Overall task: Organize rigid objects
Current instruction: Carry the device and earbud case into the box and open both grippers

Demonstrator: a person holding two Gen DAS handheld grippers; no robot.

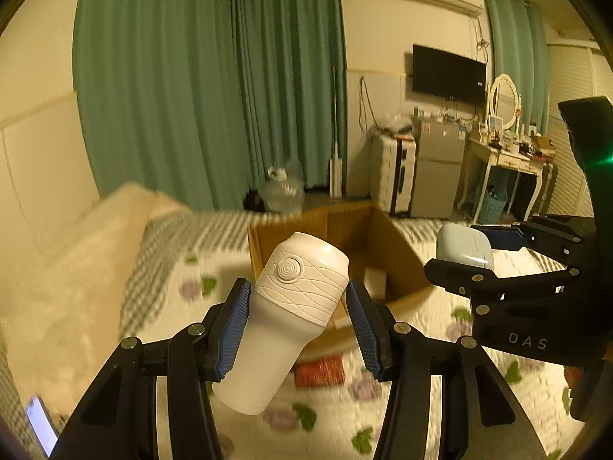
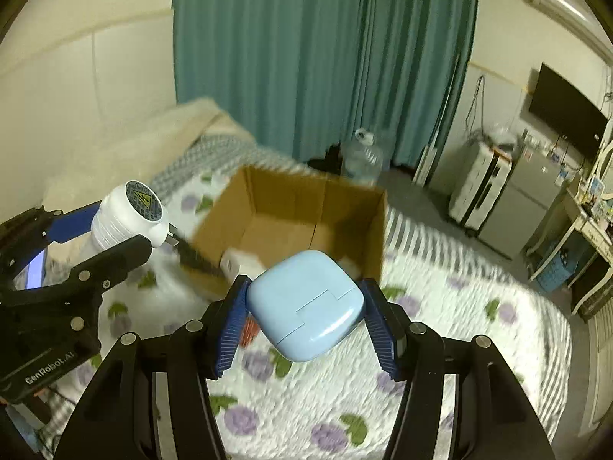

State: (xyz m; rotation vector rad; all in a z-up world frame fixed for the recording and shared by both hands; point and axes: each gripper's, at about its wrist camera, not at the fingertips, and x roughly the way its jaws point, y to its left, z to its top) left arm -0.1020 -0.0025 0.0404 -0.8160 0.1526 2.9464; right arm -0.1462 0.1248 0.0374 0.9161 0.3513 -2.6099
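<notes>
The bed [image 2: 440, 345], under a white quilt with purple flowers, carries an open cardboard box [image 2: 306, 207], and both tongs hang above the quilt on the near side of that box. The left tongs [image 1: 297, 329] are clamped on a white plug-in device [image 1: 291, 314], which tilts with its ribbed head towards the box; from the right wrist view its round end with a warning label and plug prongs shows left of the box [image 2: 130, 214]. The right tongs [image 2: 304, 322] are clamped on a pale blue rounded case [image 2: 306, 303], held just before the box's near wall. Inside the box lie white items [image 2: 239, 262], blurred. Behind the box hang green curtains [image 1: 199, 76], with a clear water jug [image 1: 281, 188] on the floor. Right of the box stand a suitcase [image 1: 392, 172], a small fridge [image 1: 440, 168] and a dressing table [image 1: 509, 161]. A small red object [image 1: 320, 370] lies on the quilt near the box.
</notes>
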